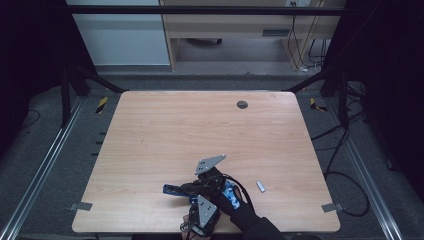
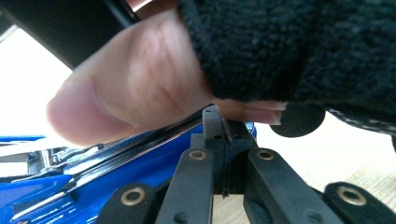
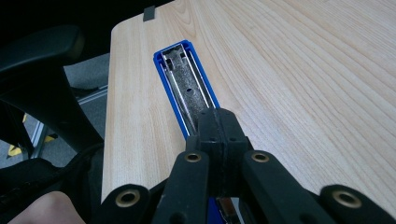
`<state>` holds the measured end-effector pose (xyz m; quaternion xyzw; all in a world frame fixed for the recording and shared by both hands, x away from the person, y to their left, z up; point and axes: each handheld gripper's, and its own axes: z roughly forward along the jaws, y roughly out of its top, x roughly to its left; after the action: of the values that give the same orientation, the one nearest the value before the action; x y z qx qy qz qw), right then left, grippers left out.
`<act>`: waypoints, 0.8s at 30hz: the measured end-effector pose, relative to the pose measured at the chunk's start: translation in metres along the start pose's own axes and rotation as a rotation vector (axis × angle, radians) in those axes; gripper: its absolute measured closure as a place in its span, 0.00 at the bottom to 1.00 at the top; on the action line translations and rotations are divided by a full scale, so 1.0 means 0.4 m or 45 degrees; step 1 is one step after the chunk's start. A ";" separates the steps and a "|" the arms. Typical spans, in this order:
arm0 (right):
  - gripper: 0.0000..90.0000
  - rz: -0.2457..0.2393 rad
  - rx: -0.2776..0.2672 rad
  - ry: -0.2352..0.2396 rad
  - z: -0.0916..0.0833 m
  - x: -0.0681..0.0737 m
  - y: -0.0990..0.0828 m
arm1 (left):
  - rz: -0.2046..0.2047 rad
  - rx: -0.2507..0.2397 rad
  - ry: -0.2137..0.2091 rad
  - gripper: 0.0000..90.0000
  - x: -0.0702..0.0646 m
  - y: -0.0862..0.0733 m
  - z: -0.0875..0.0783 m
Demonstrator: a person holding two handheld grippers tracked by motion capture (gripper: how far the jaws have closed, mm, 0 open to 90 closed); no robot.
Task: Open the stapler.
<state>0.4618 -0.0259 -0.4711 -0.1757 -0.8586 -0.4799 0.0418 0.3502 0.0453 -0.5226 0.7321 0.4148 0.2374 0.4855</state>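
Observation:
A blue stapler (image 1: 172, 189) lies near the table's front edge, swung open so its metal staple channel (image 3: 189, 91) faces up. My right gripper (image 1: 194, 188) is shut, its closed tips (image 3: 219, 125) resting on the near end of that channel. Whether they pinch a part of it I cannot tell. Just behind it, my left gripper (image 1: 200, 201) is also shut (image 2: 218, 123), close to the stapler's blue body (image 2: 140, 163). In the left gripper view a thumb (image 2: 116, 93) and a black sleeve (image 2: 289, 46) lie right in front of the jaws. A short strip of staples (image 1: 260, 186) lies to the right.
The wooden table (image 1: 200, 130) has a dark round grommet (image 1: 242, 104) near its far edge. A black chair (image 3: 42, 88) stands off the table's near corner. Metal frame rails and cables run along the floor on both sides.

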 end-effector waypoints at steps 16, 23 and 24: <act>1.00 -0.035 0.050 -0.022 0.024 0.003 -0.001 | 0.000 0.000 0.000 1.00 0.000 0.000 0.000; 1.00 -0.045 0.115 -0.048 0.036 0.004 -0.003 | 0.002 0.002 -0.003 0.99 0.001 0.000 0.000; 1.00 -0.041 0.122 -0.048 0.036 0.004 -0.002 | 0.001 0.001 -0.003 0.99 0.001 0.000 0.000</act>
<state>0.4613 -0.0139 -0.4792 -0.1687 -0.8839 -0.4353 0.0262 0.3503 0.0456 -0.5225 0.7327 0.4141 0.2365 0.4855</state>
